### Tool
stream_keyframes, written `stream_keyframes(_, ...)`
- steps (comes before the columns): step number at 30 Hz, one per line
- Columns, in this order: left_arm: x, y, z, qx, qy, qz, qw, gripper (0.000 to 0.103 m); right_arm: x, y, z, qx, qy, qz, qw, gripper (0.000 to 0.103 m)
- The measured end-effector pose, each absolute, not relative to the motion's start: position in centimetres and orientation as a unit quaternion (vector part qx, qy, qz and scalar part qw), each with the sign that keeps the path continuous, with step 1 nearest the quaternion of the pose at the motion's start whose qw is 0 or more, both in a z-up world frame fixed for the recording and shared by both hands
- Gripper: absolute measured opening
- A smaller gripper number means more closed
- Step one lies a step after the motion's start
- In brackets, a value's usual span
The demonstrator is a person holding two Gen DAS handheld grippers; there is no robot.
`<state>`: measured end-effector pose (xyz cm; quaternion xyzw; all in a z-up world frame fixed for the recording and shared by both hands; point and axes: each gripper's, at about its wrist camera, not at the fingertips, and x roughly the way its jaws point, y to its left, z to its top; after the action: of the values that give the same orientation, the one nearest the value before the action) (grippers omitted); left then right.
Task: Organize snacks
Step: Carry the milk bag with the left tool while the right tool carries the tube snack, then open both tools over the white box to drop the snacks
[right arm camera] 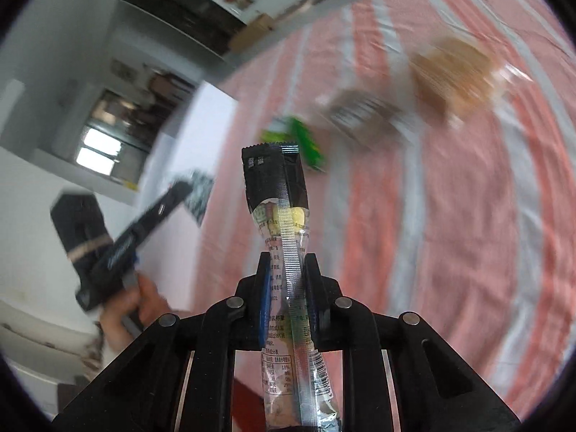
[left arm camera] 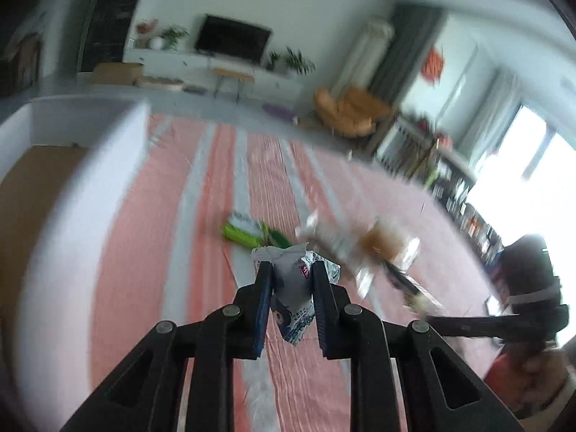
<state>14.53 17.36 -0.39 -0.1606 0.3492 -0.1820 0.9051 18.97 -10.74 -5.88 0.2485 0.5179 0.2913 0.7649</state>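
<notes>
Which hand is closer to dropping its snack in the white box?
Probably the left. The left gripper holds a white packet right beside the white box. The right gripper, holding a long snack bar, is farther off.

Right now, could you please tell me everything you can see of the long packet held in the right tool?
The long packet is a slim, glossy plastic snack wrapper: black at its crimped far end, clear along the middle with printed text and a ridged back seam, pale food showing inside. The right tool is shut on its middle, so it points lengthwise away from the camera, above the pink striped cloth. Nothing else touches it.
</notes>
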Motion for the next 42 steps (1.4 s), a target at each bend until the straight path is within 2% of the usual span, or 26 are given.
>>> stream_keyframes(5, 10.2, 25.9, 5.0, -0.156, 0.298, -0.102, 0.936, 0.021, 21.0, -0.5, -1.1, 0.249, 0.497, 0.367, 0.746, 0.018)
stream_keyframes(10, 7.5, 33.9, 6.4, -0.122, 0.298, 0.009, 0.947, 0.021, 22.2, 12.3, 2.1, 0.278, 0.484, 0.441, 0.703, 0.019)
stream_keyframes(13, 6.6, 38.0, 5.6, -0.098, 0.322, 0.1, 0.936, 0.025, 22.8, 17.3, 2.5, 0.261, 0.478, 0.427, 0.722, 0.035)
stream_keyframes(14, 6.2, 39.0, 5.1, -0.097, 0.329, 0.123, 0.931, 0.033, 23.0, 17.7, 2.5, 0.259, 0.476, 0.42, 0.728, 0.048)
stream_keyframes(15, 6.0, 39.6, 4.7, -0.097, 0.333, 0.134, 0.928, 0.047, 23.0, 17.6, 2.5, 0.26, 0.471, 0.412, 0.735, 0.058)
stream_keyframes(17, 5.1, 40.4, 3.8, -0.099, 0.333, 0.153, 0.925, 0.064, 22.7, 15.8, 2.2, 0.252, 0.456, 0.394, 0.758, 0.064)
stream_keyframes(18, 4.8, 40.3, 3.3, -0.098, 0.329, 0.154, 0.926, 0.066, 22.6, 14.9, 1.9, 0.239, 0.45, 0.385, 0.77, 0.068)
stream_keyframes(24, 7.3, 35.3, 2.2, -0.087, 0.326, 0.077, 0.938, 0.066, 21.0, 4.6, -3.5, 0.056, 0.428, 0.264, 0.863, 0.069)
stream_keyframes(28, 10.7, 29.1, 1.8, -0.022, 0.322, 0.029, 0.946, 0.066, 18.1, -6.1, -9.1, -0.031, 0.427, 0.154, 0.891, 0.068)
stream_keyframes(31, 12.9, 25.5, 0.5, 0.035, 0.326, 0.049, 0.944, 0.066, 15.9, -13.6, -10.7, -0.03, 0.421, 0.092, 0.902, 0.068)
stream_keyframes(35, 14.3, 25.1, -1.4, 0.012, 0.376, 0.053, 0.925, 0.066, 13.2, -21.9, -12.2, -0.019, 0.426, 0.004, 0.904, 0.069)
stream_keyframes(39, 14.5, 24.4, -1.9, 0.04, 0.393, 0.067, 0.916, 0.066, 12.7, -25.5, -11.7, 0.038, 0.423, -0.02, 0.905, 0.072)
stream_keyframes(42, 13.9, 24.3, -2.5, 0.03, 0.413, 0.067, 0.908, 0.066, 13.1, -25.7, -11.8, 0.028, 0.436, -0.037, 0.899, 0.078)
